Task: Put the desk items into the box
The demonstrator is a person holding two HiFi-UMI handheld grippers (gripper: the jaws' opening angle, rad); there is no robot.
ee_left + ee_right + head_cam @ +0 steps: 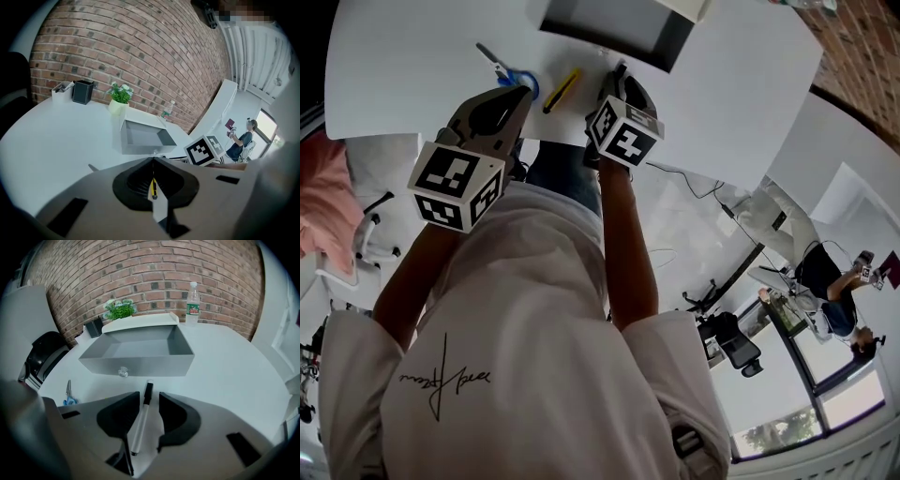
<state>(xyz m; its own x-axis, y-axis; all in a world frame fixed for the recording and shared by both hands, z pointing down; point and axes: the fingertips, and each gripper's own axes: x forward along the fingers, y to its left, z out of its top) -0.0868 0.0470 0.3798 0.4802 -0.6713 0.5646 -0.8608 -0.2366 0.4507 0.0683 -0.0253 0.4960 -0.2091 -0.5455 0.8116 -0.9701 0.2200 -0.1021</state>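
Straddling the marker [139, 427] on the counter [234, 371], the right tongs [149, 395] gape, not gripping; the left tongs [153, 159] are closed, a yellow sliver [153, 188] in their hollow unidentifiable.

Head view: box [614, 33] cut by top edge; right gripper [621, 80] covers marker [140, 423] completely. Left gripper [521, 94] part-hides scissors' [502, 67] handles near table's [412, 75] front edge. Left gripper view: yellow item [153, 187] shows as a sliver (kind unclear). Bottle [192, 298] label too small to read.
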